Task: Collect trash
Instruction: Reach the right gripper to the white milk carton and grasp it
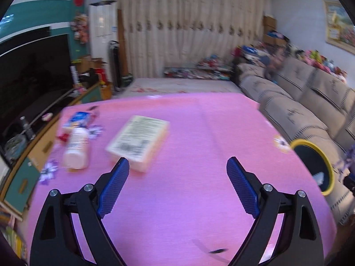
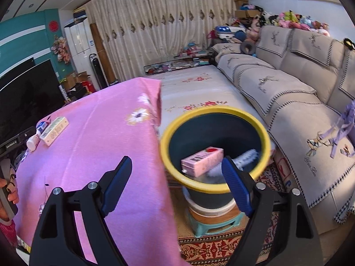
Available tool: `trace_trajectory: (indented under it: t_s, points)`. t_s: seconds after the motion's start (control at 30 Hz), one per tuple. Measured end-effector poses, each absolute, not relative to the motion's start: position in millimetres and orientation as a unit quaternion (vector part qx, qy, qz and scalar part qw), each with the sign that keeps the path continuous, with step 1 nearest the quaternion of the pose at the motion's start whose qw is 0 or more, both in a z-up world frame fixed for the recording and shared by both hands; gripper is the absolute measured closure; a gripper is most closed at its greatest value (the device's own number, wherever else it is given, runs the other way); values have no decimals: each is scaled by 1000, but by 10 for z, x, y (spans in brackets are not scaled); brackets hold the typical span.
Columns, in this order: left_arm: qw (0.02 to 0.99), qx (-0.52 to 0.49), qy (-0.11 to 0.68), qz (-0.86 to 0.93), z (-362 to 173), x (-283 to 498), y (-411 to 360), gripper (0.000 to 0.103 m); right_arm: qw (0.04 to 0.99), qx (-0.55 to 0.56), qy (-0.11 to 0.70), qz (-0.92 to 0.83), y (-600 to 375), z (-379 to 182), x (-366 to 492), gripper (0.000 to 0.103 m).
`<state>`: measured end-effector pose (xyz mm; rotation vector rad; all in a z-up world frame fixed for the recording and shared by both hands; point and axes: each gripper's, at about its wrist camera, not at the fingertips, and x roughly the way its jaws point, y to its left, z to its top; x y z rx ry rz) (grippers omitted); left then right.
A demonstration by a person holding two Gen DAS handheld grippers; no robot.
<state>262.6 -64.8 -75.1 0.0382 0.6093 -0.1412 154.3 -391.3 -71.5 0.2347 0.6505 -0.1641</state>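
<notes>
A pale yellow box [image 1: 138, 140] with a printed label lies on the pink tablecloth [image 1: 188, 177], just beyond my left gripper [image 1: 177, 166], which is open and empty. Left of the box lies a white bottle [image 1: 76, 148] on its side, with a small blue-and-white packet [image 1: 78, 118] behind it. My right gripper [image 2: 175, 166] is open and empty above the table's right edge, in front of the dark bin with a yellow rim [image 2: 170, 133]. A pink box [image 2: 202, 160] and a white crumpled wrapper [image 2: 241, 158] lie inside the bin. The pale box [image 2: 55, 128] and bottle [image 2: 33, 141] also show far left.
The bin [image 1: 328, 161] stands on a small green stool [image 2: 213, 223] between the table and a beige sofa [image 2: 288, 102]. A television [image 1: 33, 71] on a low cabinet lies left of the table. A hand [image 2: 7, 190] shows at the left edge. Patterned rug [image 2: 210, 246] below.
</notes>
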Motion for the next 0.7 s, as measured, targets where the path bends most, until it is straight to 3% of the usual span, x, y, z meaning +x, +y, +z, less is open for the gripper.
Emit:
trace_trajectory:
  t_s: [0.23, 0.7]
  points:
    - [961, 7, 275, 24, -846, 2629, 343, 13, 944, 91, 314, -35, -3472, -543, 1842, 24]
    - [960, -23, 270, 71, -1062, 2575, 812, 13, 943, 59, 325, 35, -2479, -318, 2666, 24]
